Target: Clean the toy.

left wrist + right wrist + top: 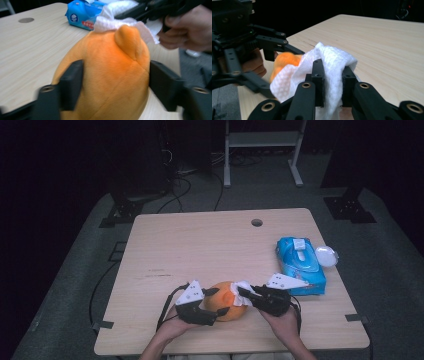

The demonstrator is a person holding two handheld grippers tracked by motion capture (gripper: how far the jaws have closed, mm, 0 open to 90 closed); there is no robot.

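From the high view I see a pale wooden bench [200, 245] with an orange plush toy [227, 301] sitting near its front edge, a little right of centre. My left gripper [220, 301] comes at the toy from the left, and its jaws are closed against the toy's two flanks. In the left gripper view the toy [112, 75] swells between the two black jaws, one pressed into each side. A small rounded ear [128, 41] sticks up from its top. The toy's long axis seems to run left to right across the bench, between the two grippers, though its rounded shape makes this hard to judge. I cannot tell which way its face points.

My right gripper [245, 292] reaches in from the right, its jaws clamped on a folded white wipe [245, 286]. In the right gripper view the wipe [329, 67] is pinched between the two jaws and bulges over their tips. Its textured fold lies against the orange plush [284, 61] beyond. In the left gripper view the wipe [112, 20] rests on top of the toy, just beside the ear.

To the right of the right gripper a blue pack of wipes [300, 262] lies flat on the bench. Its long side runs away from me. A small round clear lid [326, 255] sits at the bench's right edge, touching or just beside the pack.
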